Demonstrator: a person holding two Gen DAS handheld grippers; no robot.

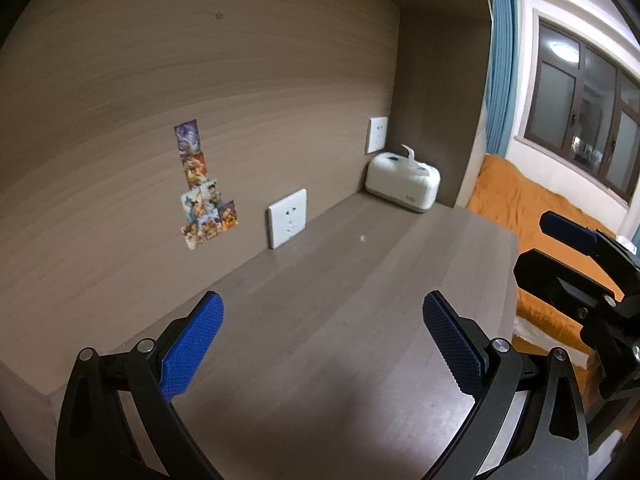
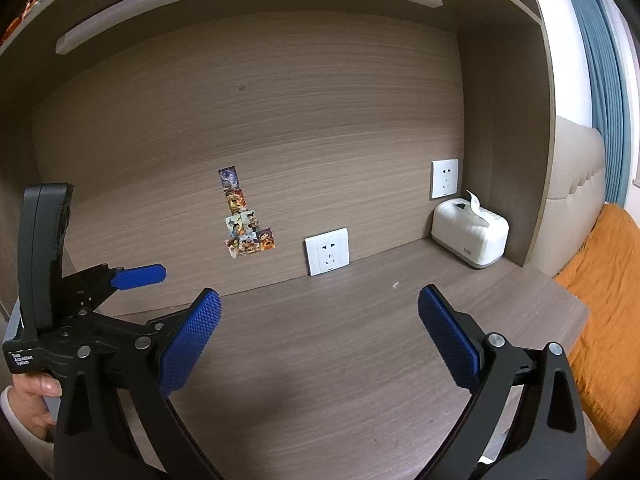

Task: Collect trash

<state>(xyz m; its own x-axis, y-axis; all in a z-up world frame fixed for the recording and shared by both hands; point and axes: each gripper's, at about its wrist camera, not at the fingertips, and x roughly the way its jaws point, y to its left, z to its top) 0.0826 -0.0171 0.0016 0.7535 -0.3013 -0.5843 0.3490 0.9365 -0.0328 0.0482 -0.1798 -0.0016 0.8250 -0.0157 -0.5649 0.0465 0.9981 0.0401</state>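
Observation:
A tiny white scrap [image 1: 363, 237] lies on the brown wooden desk [image 1: 320, 320] near the back wall; it also shows in the right wrist view [image 2: 396, 285]. My left gripper [image 1: 323, 344] is open and empty, held above the desk's near part. My right gripper [image 2: 319, 338] is open and empty, also above the desk. In the left wrist view the right gripper's fingers [image 1: 568, 232] show at the right edge. In the right wrist view the left gripper's fingers [image 2: 140, 276] show at the left, held by a hand [image 2: 32, 396].
A white tissue box [image 1: 402, 182] stands in the desk's back right corner, also in the right wrist view [image 2: 470, 234]. Two wall sockets [image 2: 327, 251] [image 2: 444, 178] and stickers [image 2: 244, 220] are on the back panel. An orange bed [image 1: 520, 200] lies right of the desk.

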